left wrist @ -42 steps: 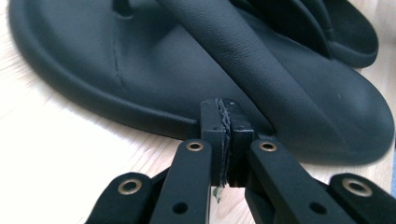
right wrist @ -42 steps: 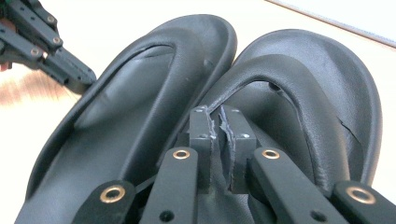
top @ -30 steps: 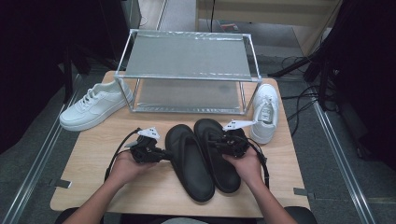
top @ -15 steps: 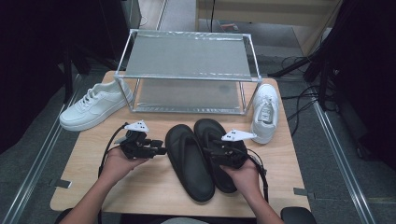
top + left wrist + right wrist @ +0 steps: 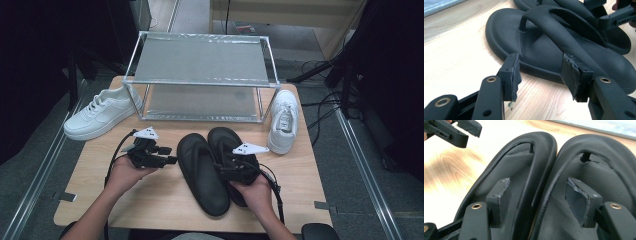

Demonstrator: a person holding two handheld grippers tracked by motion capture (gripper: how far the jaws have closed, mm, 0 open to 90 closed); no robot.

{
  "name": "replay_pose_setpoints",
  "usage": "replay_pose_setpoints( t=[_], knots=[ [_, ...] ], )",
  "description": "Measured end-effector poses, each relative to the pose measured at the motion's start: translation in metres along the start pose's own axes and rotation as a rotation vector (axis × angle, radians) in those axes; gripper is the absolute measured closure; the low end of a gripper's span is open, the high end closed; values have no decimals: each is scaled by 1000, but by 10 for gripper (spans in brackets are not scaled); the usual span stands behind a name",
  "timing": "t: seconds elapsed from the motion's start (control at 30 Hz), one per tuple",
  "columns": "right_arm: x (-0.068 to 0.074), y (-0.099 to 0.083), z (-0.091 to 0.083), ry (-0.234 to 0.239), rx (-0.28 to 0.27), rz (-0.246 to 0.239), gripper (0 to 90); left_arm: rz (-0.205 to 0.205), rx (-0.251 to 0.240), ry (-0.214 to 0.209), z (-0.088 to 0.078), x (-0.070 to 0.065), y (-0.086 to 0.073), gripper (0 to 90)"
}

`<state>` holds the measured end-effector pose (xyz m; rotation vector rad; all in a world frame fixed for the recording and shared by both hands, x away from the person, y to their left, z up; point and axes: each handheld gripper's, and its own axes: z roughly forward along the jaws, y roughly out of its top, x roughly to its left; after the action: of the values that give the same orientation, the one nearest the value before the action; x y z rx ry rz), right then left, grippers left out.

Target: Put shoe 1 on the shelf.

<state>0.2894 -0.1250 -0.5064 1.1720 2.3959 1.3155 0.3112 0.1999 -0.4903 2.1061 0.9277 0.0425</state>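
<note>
Two black flip-flops lie side by side on the wooden table (image 5: 125,200), the left one (image 5: 200,172) touching the right one (image 5: 224,142). My left gripper (image 5: 171,155) points at the outer rim of the left flip-flop (image 5: 544,50). Its jaws have just been opening and stand open (image 5: 542,75), with the rim just past the pads. My right gripper (image 5: 227,162) hovers over the right flip-flop. Its jaws have also just been opening and stand wide (image 5: 540,200), straddling the touching inner rims of both flip-flops without pressing on them.
A metal two-level rack (image 5: 200,75) stands at the back of the table. A white sneaker (image 5: 102,112) lies to its left and another white sneaker (image 5: 283,120) to its right. Cables trail from both grippers toward the near edge.
Both grippers' jaws have opened. The right hand has drawn back toward the near edge along the right flip-flop. The left gripper has come off the left flip-flop's rim. The flip-flops lie as before.
</note>
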Motion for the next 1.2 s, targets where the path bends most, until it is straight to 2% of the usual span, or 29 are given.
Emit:
replay_pose_setpoints(
  t=[0.27, 0.37, 0.53, 0.83, 1.0, 1.2],
  knots=[
    [4, -8, 12, -12, 12, 3, 408, -1, -8, 13, -2, 3, 1, 475],
    [9, -11, 18, -30, 13, -10, 421, -2, -12, 22, -2, 4, 1, 473],
    [11, -13, 22, -69, 14, -30, 520, 0, -15, 24, -2, 7, 3, 472],
    [13, -11, 21, -93, 20, -3, 596, -8, -33, 33, -5, 12, 4, 424],
    [13, -11, 20, -89, 33, 8, 661, -5, -31, 35, -4, 12, 4, 420],
    [11, -9, 20, -82, 48, 22, 676, -2, -34, 32, -5, 11, 4, 417]
  ],
)
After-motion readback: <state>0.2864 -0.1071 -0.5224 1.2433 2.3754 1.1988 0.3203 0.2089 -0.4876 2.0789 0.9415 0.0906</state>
